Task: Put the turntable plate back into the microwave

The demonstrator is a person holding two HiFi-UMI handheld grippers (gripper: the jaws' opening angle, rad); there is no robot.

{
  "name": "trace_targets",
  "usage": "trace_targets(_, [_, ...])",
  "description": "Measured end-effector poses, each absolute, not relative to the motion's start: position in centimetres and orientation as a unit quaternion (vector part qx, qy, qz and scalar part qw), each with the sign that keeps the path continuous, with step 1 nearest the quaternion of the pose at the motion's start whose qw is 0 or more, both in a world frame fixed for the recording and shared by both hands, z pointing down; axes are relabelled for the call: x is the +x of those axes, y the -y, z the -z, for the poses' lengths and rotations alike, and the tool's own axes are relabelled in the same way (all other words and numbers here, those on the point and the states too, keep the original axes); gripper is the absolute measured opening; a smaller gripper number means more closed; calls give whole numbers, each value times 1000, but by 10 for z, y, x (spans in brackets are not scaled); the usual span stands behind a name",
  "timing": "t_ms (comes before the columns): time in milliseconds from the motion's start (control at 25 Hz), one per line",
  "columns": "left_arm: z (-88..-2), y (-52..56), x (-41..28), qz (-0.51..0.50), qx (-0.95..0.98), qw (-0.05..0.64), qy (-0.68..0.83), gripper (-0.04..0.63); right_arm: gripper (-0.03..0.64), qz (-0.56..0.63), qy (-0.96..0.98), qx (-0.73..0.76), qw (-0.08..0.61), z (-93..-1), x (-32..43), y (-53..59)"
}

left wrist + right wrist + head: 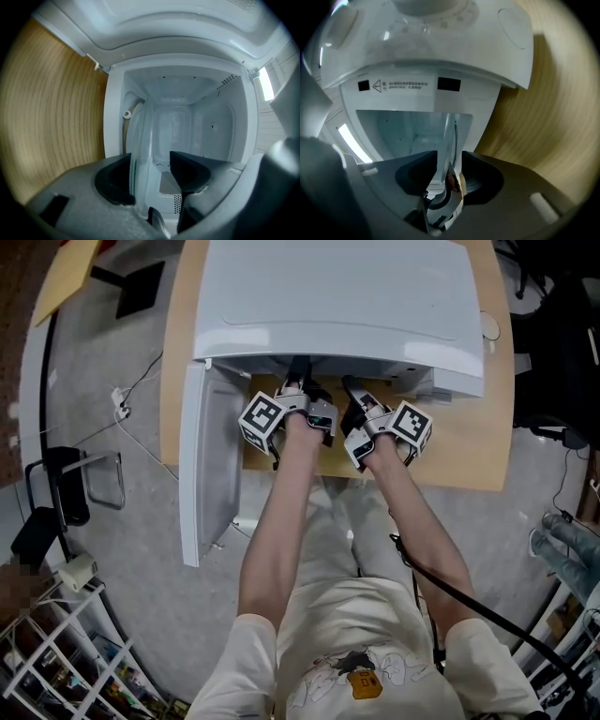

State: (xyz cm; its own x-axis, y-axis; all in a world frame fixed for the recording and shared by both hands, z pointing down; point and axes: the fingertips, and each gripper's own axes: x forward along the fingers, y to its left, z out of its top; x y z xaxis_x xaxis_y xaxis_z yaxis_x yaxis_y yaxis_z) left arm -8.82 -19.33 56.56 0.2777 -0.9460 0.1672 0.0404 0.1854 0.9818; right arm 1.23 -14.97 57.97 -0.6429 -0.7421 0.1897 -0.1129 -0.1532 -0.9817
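Note:
The white microwave [337,296] stands on a wooden table [469,446] with its door [208,465] swung open to the left. Both grippers reach into its mouth side by side. In the left gripper view the clear glass turntable plate [139,140] shows edge-on between the jaws of my left gripper [150,176], close to one pad and clear of the other. In the right gripper view the plate's rim [447,136] runs between the parted jaws of my right gripper [449,176]. From the head view the fingertips and the plate are hidden under the microwave's top.
The open door juts past the table's front edge on the left. On the grey floor lie cables [127,413], with a black metal frame [70,479] to the left and a wire shelf [56,662] at the lower left. A black cable [450,592] trails from the right arm.

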Motion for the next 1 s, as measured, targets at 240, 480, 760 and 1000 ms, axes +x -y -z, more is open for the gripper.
trace_targets(240, [-567, 193, -83, 388, 504, 630, 446, 221, 57, 678, -605, -355, 219, -581, 1, 161])
trace_targets(480, [-569, 186, -76, 390, 507, 642, 422, 232, 44, 681, -596, -360, 228, -578, 7, 159])
trace_targets(760, [-554, 151, -67, 394, 519, 651, 390, 214, 44, 676, -599, -359, 236, -572, 11, 161])
trace_targets(1000, [-573, 133, -73, 376, 511, 659, 404, 58, 44, 678, -591, -363, 241, -576, 10, 164])
